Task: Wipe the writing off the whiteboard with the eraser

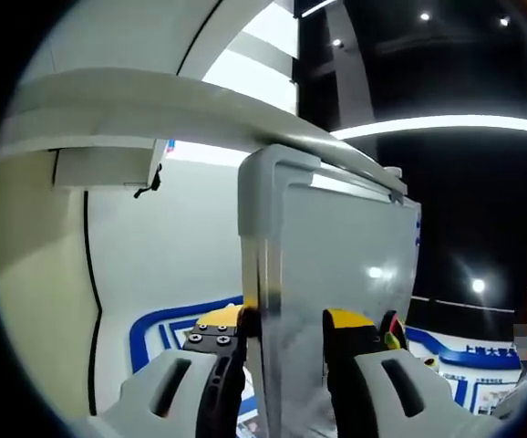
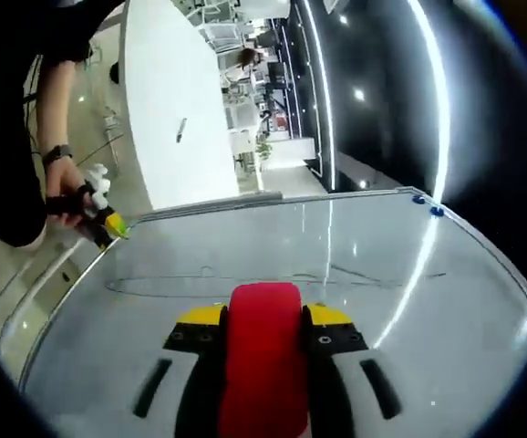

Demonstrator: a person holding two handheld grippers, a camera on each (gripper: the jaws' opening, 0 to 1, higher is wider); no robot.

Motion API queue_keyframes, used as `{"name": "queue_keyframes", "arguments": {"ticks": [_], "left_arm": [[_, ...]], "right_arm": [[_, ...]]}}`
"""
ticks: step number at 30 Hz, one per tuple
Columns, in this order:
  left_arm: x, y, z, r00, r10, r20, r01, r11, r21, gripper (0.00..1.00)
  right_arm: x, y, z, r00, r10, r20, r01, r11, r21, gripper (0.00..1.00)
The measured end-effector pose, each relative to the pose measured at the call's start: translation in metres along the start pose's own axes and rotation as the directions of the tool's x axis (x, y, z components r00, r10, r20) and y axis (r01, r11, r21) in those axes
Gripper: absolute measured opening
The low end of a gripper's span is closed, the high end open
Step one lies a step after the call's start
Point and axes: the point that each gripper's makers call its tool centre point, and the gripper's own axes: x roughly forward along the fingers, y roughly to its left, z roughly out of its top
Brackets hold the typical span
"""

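The whiteboard (image 2: 382, 301) spreads out ahead in the right gripper view, its surface glossy. Thin dark writing (image 2: 245, 278) runs across it just beyond the eraser. My right gripper (image 2: 263, 319) is shut on the red eraser (image 2: 263, 356), which rests against the board. In the left gripper view the whiteboard (image 1: 355, 265) is seen nearly edge-on, and my left gripper (image 1: 286, 333) is shut on its grey-framed edge. The right gripper view also shows the left gripper (image 2: 104, 219) clamped at the board's left corner, held by a hand.
A person's arm with a wristwatch (image 2: 56, 153) reaches in at the left. A white curved wall (image 2: 168, 109) stands behind the board. A blue-and-white sign (image 1: 168, 328) lies beyond the left jaws. Above is a dark ceiling with light strips (image 1: 446, 123).
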Motion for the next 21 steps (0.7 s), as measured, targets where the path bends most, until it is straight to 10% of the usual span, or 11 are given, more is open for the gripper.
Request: {"name": "queue_keyframes", "arguments": {"ticks": [15,21], "left_arm": [[-0.001,-0.002,-0.003,1.000,-0.004,0.001,0.004,1.000,-0.008,0.36],[-0.001,0.001,0.000,1.000,-0.004,-0.004,0.004,1.000,-0.004,0.36]], "right_arm": [[-0.011,-0.178,0.025,0.969,-0.248,0.016,0.245,0.965,0.091,0.27],[-0.011,-0.180,0.027,0.957,-0.287,0.045,0.279,0.951,0.136,0.27]]}}
